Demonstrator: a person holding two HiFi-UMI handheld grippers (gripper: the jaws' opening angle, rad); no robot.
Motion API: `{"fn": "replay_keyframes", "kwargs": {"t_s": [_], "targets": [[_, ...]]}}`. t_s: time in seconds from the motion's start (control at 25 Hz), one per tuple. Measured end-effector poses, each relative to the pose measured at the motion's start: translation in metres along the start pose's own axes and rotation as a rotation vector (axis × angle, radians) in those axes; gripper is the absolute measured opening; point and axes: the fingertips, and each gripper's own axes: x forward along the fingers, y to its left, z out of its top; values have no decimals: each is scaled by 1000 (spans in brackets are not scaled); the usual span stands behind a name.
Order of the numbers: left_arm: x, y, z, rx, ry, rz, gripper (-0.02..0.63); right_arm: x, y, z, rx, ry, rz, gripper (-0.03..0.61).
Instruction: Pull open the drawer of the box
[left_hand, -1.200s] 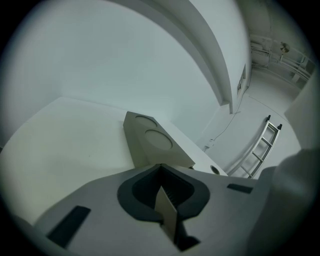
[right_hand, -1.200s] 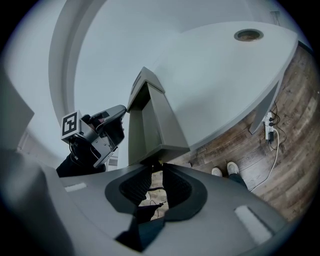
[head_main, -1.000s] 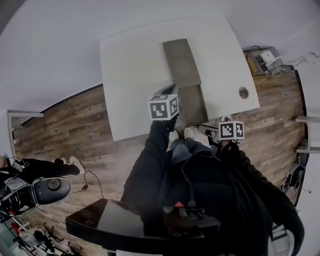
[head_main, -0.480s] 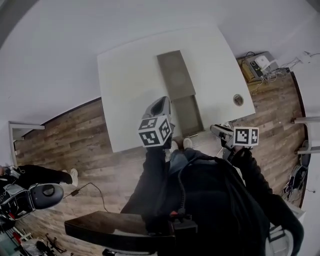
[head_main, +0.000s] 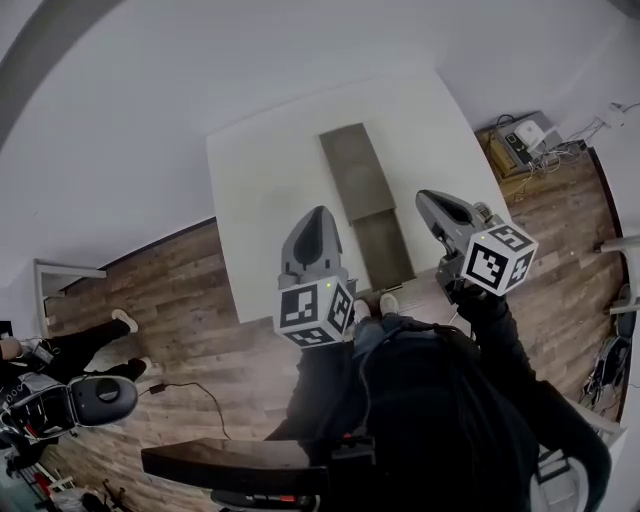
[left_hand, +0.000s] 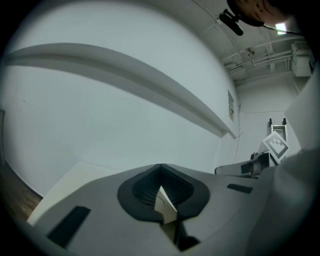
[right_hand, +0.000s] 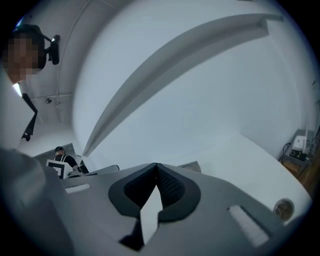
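A long grey box (head_main: 350, 170) lies on the white table (head_main: 260, 190), and its drawer (head_main: 385, 250) stands pulled out toward the table's near edge. My left gripper (head_main: 315, 218) hovers just left of the drawer, raised off the table, its jaws shut on nothing. My right gripper (head_main: 428, 200) hangs to the drawer's right, also raised, shut and empty. In the left gripper view the pads (left_hand: 161, 169) meet at their tips over the white wall. The right gripper view shows its own pads (right_hand: 156, 166) meeting, with a corner of the box (right_hand: 191, 166) behind them.
Wooden floor surrounds the table. Electronics and cables (head_main: 522, 135) sit on a low stand at the right. A round cable hole (right_hand: 284, 207) marks the table's right corner. A person's legs (head_main: 75, 340) and a wheeled device (head_main: 95, 398) are at the far left.
Both grippers have risen from the drawer's front end and now sit higher on either side of it. The right gripper swung up and forward.
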Motion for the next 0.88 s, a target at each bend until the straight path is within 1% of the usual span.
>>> {"fn": "replay_keyframes", "kwargs": {"t_s": [0.08, 0.2, 0.32, 0.4, 0.56, 0.88], "targets": [[-9, -13, 14, 6, -41, -10, 1, -3, 13, 13, -53, -38, 6, 2], [-18, -32, 29, 20, -78, -42, 1, -7, 28, 30, -111, -77, 17, 2], [-20, -40, 35, 83, -91, -42, 0, -10, 39, 39, -178, -94, 10, 0], [-20, -41, 37, 118, -86, -35, 2, -9, 44, 43, -204, -95, 3, 0], [-18, -42, 38, 126, -77, -27, 0, -9, 49, 49, -221, -99, 1, 0], [-15, -43, 39, 130, -73, -45, 0, -9, 47, 48, -225, -100, -18, 0]]}}
